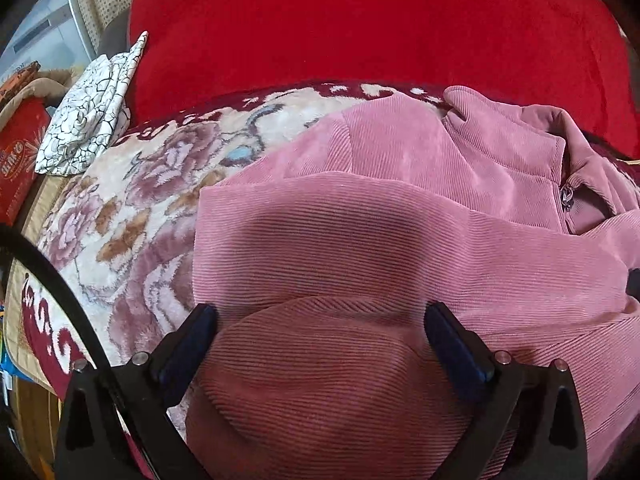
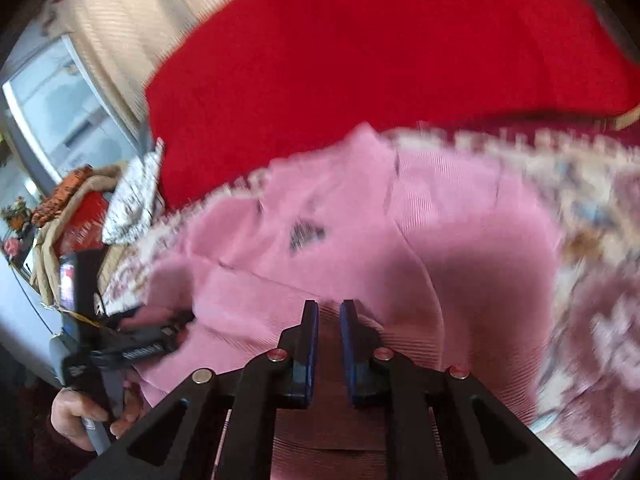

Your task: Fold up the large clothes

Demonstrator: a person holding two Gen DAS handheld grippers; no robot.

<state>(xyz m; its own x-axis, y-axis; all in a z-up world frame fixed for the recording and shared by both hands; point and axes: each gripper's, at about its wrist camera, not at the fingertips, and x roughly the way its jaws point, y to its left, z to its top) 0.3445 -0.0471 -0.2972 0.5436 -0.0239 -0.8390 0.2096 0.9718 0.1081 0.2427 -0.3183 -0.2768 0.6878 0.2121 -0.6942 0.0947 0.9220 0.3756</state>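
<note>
A large pink corduroy jacket (image 1: 380, 232) lies on a floral blanket (image 1: 132, 208), its collar and zipper (image 1: 568, 192) at the right. My left gripper (image 1: 320, 320) is open, jaws wide apart just above a raised fold of the jacket. In the blurred right wrist view the jacket (image 2: 360, 232) fills the middle. My right gripper (image 2: 329, 312) is nearly shut, a narrow gap between its blue pads, with pink fabric running between and under them. The left gripper (image 2: 132, 340) and the hand holding it show at the left of that view.
A red plush blanket (image 1: 360, 28) lies behind the jacket. A white crackle-pattern cloth (image 1: 92, 112) and a red box (image 1: 20, 160) sit at the left edge. A window (image 2: 60, 108) and curtain are at the far left.
</note>
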